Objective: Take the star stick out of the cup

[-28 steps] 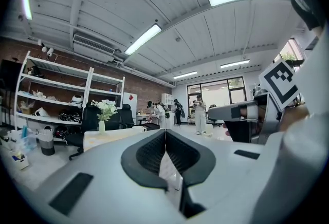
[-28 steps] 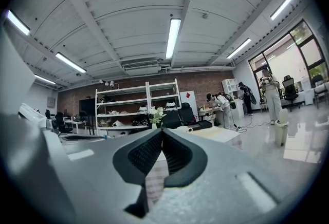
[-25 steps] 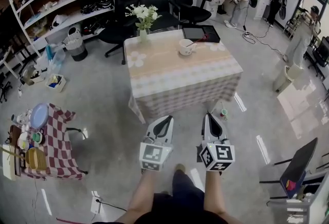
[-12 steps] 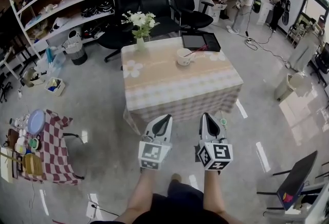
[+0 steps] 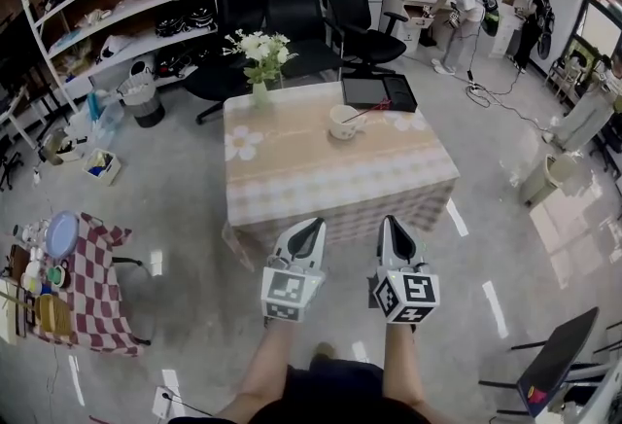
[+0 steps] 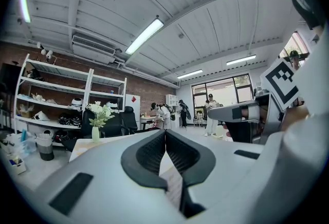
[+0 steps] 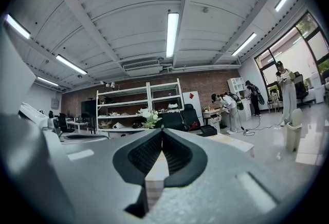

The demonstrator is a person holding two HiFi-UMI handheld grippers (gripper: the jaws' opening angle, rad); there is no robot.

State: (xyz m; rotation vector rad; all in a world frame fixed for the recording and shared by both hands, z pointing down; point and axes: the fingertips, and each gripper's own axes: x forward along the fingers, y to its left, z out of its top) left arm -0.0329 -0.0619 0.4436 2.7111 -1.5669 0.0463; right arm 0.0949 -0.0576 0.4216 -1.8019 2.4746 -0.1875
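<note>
Head view, far row L to R: flowers (image 5: 259, 53) at the far-left corner of the bench (image 5: 292, 179), then the cup (image 5: 341, 121) w/ the stick (image 5: 369, 109) standing in it, leaning right, star end near the tray (image 5: 381, 89). Near row: we hold the L claw (image 5: 309, 228) short of the bench's near edge, jaws together, nothing btwn them. R claw (image 5: 394, 226) is just beside it, jaws also together, empty. Both are well apart from the cup.
</note>
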